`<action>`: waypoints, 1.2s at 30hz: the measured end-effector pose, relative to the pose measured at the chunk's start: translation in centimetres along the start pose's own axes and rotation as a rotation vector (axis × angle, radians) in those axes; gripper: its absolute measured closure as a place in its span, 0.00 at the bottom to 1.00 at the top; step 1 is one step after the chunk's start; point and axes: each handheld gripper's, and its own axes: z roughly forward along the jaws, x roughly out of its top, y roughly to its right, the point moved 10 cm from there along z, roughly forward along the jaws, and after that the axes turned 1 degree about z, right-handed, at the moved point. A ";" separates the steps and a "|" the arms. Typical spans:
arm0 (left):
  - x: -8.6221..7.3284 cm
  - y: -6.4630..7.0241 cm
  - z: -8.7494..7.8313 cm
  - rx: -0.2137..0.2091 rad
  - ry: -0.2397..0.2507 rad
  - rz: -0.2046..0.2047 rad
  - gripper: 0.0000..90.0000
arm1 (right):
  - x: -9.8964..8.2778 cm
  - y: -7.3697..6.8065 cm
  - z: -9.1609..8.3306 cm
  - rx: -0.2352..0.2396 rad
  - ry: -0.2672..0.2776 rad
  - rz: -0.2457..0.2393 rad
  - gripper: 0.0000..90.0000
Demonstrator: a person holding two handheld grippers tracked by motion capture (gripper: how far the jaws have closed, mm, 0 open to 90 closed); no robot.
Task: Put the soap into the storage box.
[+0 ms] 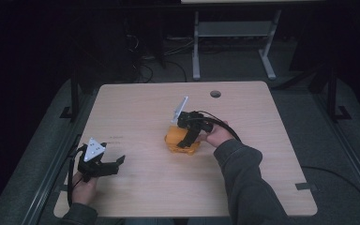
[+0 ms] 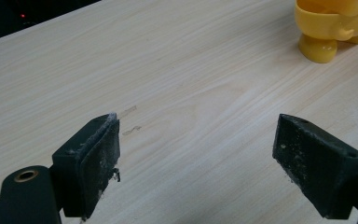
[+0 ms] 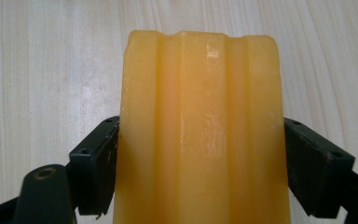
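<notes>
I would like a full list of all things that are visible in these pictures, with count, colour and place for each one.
yellow-orange plastic object: one, yellow-orange, near the middle of the table, between the jaws of the right claw; what it is exactly I cannot tell
table: one, light wood top with a round dark hole near its far edge
second table: one, grey legs, on the floor behind
cables: several, black, on the dark floor behind the table
left claw: one, black with a grey three-cornered plate, near left corner of the table, open, holding nothing
right claw: one, black, shut on the yellow-orange plastic object
sleeve: grey, on the person's right arm
</notes>
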 end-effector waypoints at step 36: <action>0.0 0.1 0.1 -0.001 -0.001 -0.001 0.16 | 0.0 -0.2 -0.1 -0.008 0.014 0.028 0.21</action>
